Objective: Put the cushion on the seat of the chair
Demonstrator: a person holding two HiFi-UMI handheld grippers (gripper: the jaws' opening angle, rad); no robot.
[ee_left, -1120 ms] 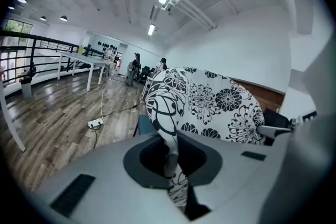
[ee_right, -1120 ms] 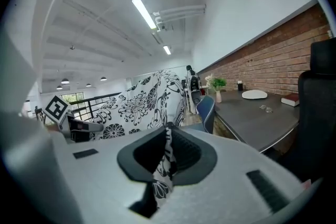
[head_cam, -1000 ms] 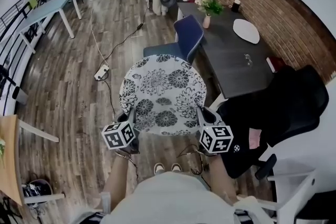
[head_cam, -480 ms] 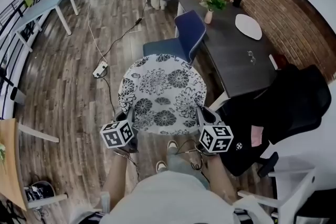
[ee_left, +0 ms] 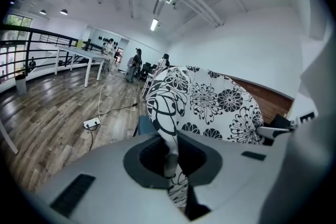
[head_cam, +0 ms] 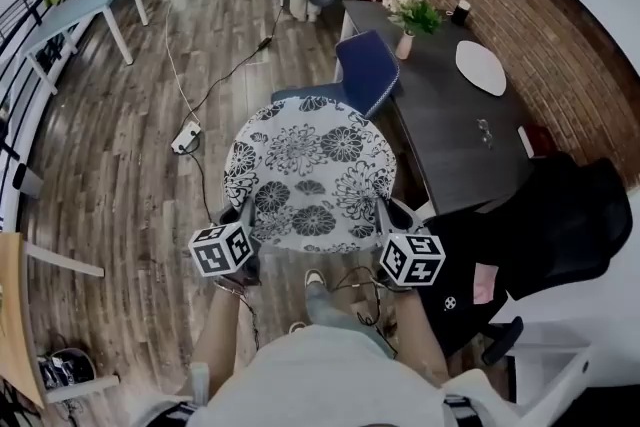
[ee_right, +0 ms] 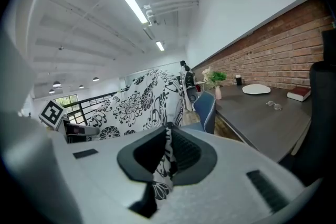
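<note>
The left gripper (ee_left: 170, 157) has its two jaws shut tight on a pinch of the cushion (head_cam: 310, 175), at the cushion's near left edge. The right gripper (ee_right: 166, 159) does the same at the near right edge, with a fold of cloth squeezed between its jaws. So the cushion hangs in the air between the two grippers and stretches away in front of them, lying nearly flat. It is not down on any seat. Each gripper only has a thin bit of the edge, so the cloth could slip out of one. Then the cushion would swing down and drop on the wood floor (head_cam: 130, 135). The cushion also hides what is under it, so it could be set down crooked or half off the seat and slide away. It is round, fat and soft, white with big black flowers. Just past its far edge stands the blue chair (head_cam: 368, 73), with most of its seat hidden under the cushion. Off to the right of the right gripper are a dark desk (head_cam: 450, 130) and a black chair (head_cam: 560, 225).
</note>
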